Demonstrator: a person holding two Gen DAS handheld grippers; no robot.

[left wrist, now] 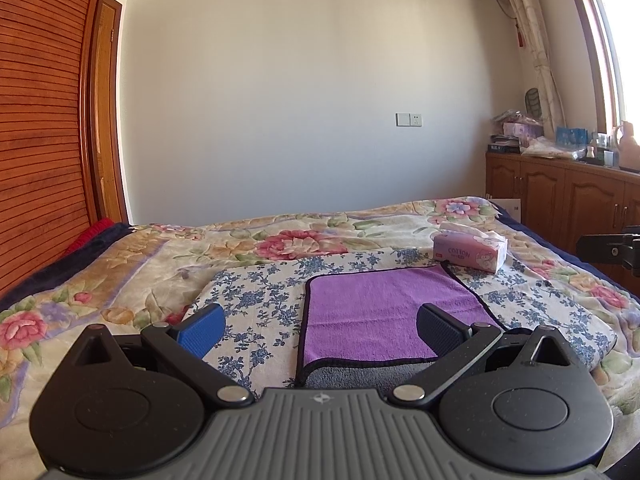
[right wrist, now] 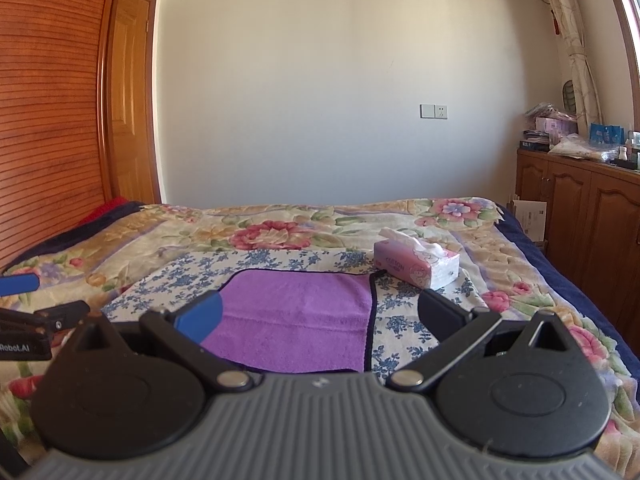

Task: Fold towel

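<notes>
A: Towel (left wrist: 384, 312) lies flat on the blue-flowered cloth (left wrist: 256, 300) on the bed (left wrist: 120, 264), purple side up, grey underside showing at the near edge. Likely spread for a first fold.

B: Left gripper (left wrist: 320, 328) fingers wide, holding nothing; right gripper (right wrist: 318, 320) likewise, both poised at the near edge.

A: Right view alone shows the towel's right hem; tissue box (right wrist: 416, 264) sits just beyond the far right corner.

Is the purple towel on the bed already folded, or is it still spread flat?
Mostly spread. The purple towel lies flat on the blue-flowered cloth; only its near edge is turned up, showing the grey underside. Both grippers are open, holding nothing.
</notes>
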